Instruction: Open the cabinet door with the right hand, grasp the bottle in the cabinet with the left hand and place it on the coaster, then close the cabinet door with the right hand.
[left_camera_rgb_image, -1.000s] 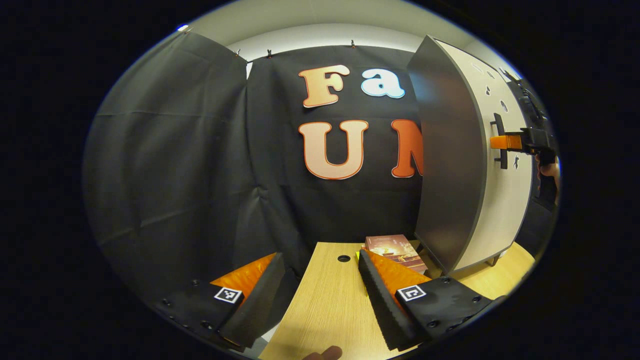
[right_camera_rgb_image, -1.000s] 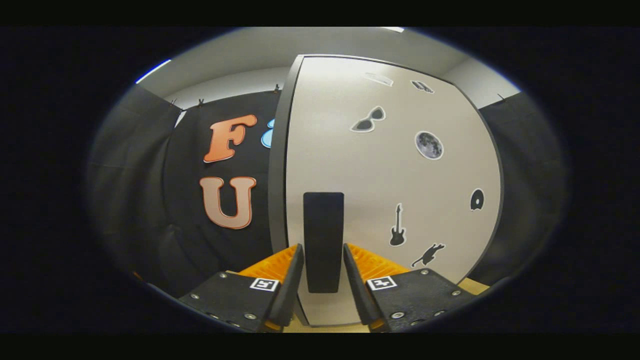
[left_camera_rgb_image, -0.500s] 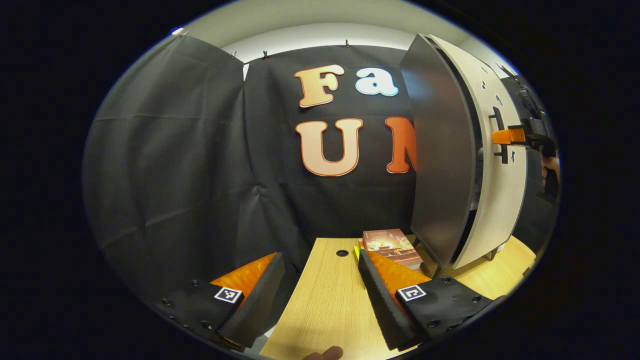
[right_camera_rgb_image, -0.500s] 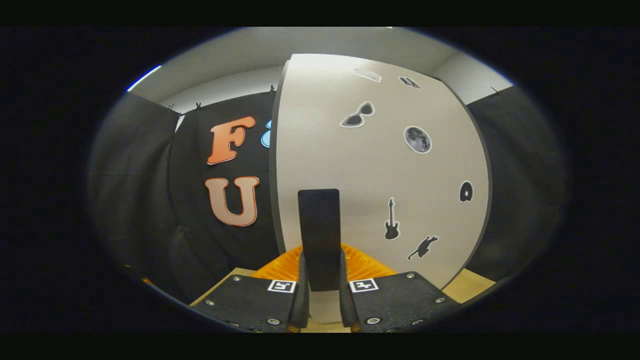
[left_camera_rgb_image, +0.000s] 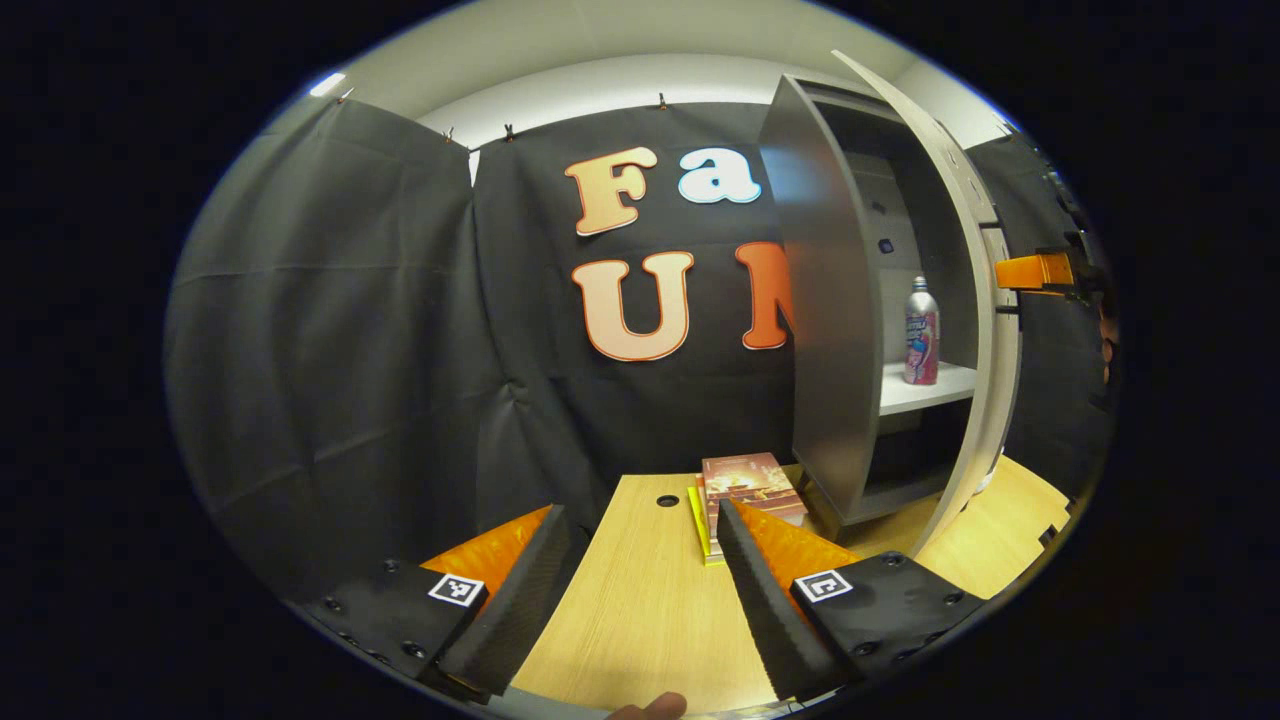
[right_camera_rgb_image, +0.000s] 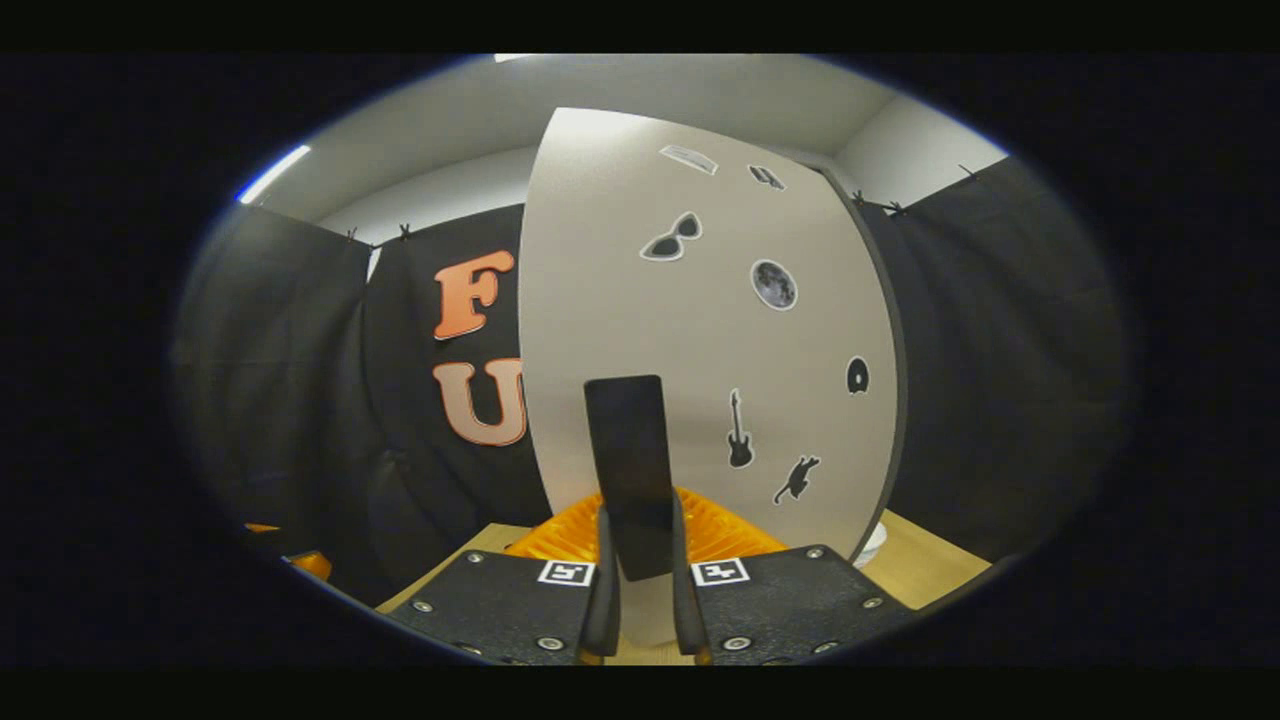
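Both fingers of your right gripper (right_camera_rgb_image: 640, 600) are clamped on the dark door handle (right_camera_rgb_image: 628, 470), one pressing each side of it. Your left gripper (left_camera_rgb_image: 640, 590) has its fingers spread wide apart with nothing between them, hovering low over the wooden table (left_camera_rgb_image: 630, 610).

In the left gripper view, the bottle (left_camera_rgb_image: 921, 332) stands upright on the white shelf (left_camera_rgb_image: 925, 387) inside the cabinet (left_camera_rgb_image: 830, 320), at about 2 o'clock from your left fingers. The cabinet door (left_camera_rgb_image: 985, 330) is swung open at the cabinet's right edge, and your right gripper shows just past it at 3 o'clock. In the right gripper view the door's pale face carries small stickers (right_camera_rgb_image: 775, 285). A stack of books (left_camera_rgb_image: 745, 485) lies on the table just left of the cabinet's base, at 12 o'clock.
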